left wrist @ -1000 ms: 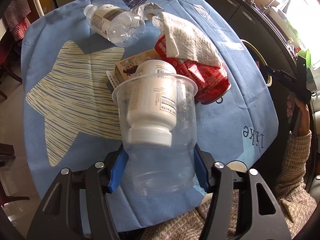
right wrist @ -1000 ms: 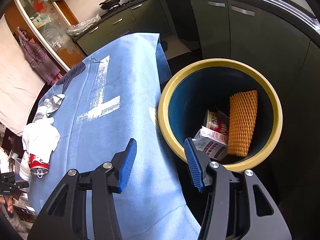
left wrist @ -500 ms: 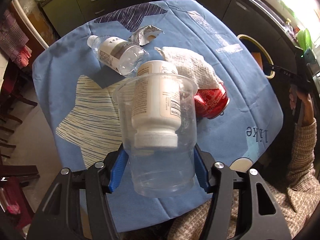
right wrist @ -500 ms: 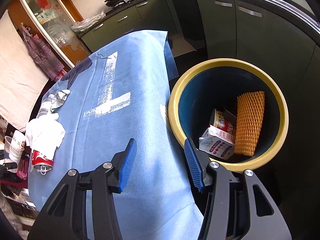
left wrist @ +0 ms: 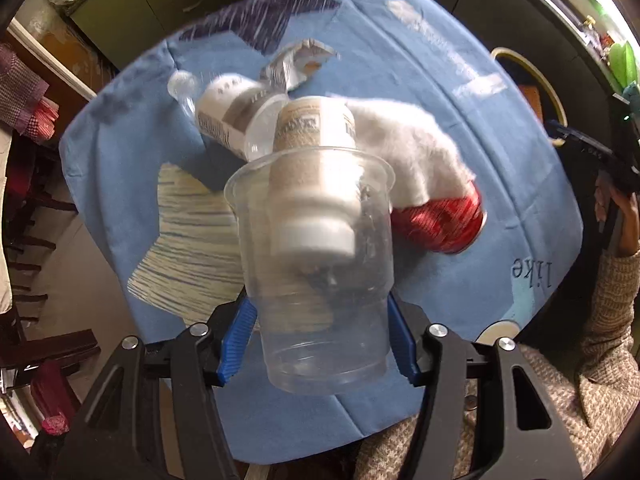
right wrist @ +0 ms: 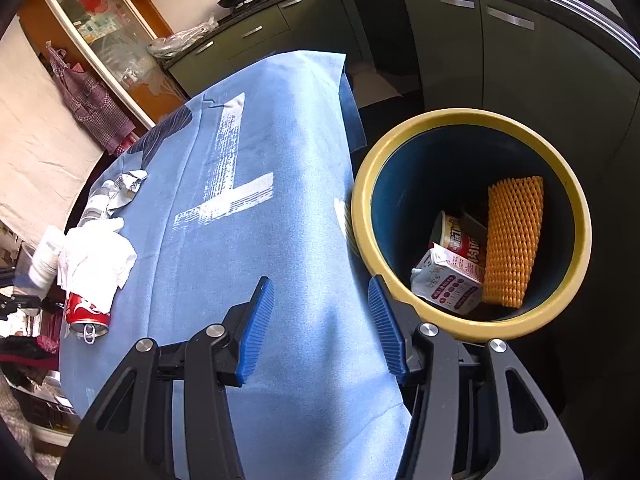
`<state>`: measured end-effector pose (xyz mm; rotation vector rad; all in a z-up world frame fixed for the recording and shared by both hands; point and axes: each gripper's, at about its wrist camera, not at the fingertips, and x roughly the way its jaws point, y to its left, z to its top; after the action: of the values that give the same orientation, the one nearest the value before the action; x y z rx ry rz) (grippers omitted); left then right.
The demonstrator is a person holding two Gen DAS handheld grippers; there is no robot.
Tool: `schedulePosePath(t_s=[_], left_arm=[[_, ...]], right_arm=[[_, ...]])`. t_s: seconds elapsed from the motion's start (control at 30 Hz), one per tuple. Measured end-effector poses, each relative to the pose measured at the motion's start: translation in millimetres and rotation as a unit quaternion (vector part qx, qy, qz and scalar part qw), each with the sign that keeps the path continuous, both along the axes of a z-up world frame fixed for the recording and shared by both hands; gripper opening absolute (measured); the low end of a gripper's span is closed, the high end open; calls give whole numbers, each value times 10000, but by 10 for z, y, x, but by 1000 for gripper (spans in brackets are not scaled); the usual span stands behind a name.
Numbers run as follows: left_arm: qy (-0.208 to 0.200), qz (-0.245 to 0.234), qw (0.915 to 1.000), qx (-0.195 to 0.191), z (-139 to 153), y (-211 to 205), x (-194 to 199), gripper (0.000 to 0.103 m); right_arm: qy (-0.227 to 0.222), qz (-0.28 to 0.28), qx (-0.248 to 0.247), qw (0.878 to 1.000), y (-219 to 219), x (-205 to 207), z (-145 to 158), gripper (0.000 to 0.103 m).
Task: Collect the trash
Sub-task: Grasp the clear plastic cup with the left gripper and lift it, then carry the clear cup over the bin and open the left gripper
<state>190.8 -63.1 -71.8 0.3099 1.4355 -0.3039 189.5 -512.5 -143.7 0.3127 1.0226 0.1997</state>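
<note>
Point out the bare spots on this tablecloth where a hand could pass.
Bare: the wide stretch of blue tablecloth between the white tissue and the yellow-rimmed bin, under the open right tool. Crowded: the far side, where tissue, red can, clear bottle and torn wrapper cluster.

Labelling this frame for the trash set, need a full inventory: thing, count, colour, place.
plastic cup: 1, clear, in left gripper
pill bottle: 1, white, inside cup, cap down
water bottle: 1, clear, lying on tablecloth
wrapper: 1, silver, by water bottle
tissue: 1, white, draped on can
soda can: 1, red, on its side
tablecloth: 1, blue
trash bin: 1, yellow rim, beside table
foam net: 1, orange, in bin
carton: 1, white, in bin
left gripper: shut on cup
right gripper: open, empty
</note>
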Motion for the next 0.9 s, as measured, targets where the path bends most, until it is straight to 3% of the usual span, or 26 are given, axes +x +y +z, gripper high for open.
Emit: schedulePosePath(t_s=[0.13, 0.37, 0.53, 0.7, 0.9], left_arm=[[225, -54, 9994, 258, -193, 81, -51, 57], [17, -156, 9994, 294, 81, 204, -293, 57], [-305, -231, 9993, -43, 355, 112, -435, 57], [-744, -673, 9937, -493, 691, -311, -491, 57], [-886, -1371, 9816, -992, 778, -1171, -322, 57]], right_arm=[[29, 49, -14, 10000, 26, -4, -7, 50], [3, 88, 10, 10000, 60, 15, 11, 50], [-75, 140, 57, 9999, 109, 2, 54, 50], [-322, 78, 72, 9994, 59, -136, 244, 50], [-704, -168, 20, 9974, -151, -523, 522, 50]])
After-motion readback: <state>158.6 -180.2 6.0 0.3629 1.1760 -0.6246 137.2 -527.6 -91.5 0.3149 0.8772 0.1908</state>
